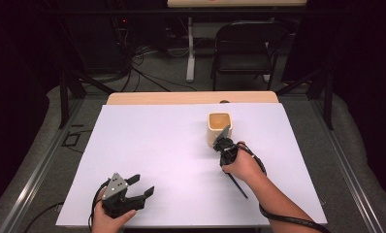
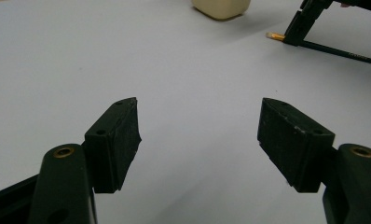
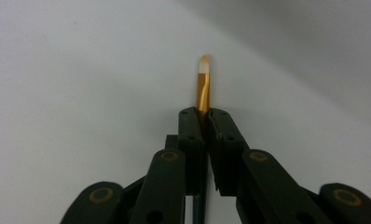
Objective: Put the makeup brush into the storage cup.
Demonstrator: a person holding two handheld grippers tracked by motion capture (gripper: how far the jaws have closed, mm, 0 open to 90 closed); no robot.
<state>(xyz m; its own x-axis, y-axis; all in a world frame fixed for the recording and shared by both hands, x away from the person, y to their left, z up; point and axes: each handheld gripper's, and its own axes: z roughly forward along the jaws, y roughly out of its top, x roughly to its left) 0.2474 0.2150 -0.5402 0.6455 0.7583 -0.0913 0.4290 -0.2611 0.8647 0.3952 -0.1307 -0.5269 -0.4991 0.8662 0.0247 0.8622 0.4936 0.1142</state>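
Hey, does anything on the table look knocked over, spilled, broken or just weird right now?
Nothing stands out. The cream cup stands upright on the white sheet, and the right gripper is shut cleanly on the pencil.

One paintbrush, one cream cup, two claws, one chair

White sheet over a wooden table, whose bare edge shows on the far side from the tongs. Grey carpet surrounds it. Beyond the table: a black folding chair, a white table leg and loose cables. Metal rails run along both sides. Dark curtains close off the room; lighting is dim.
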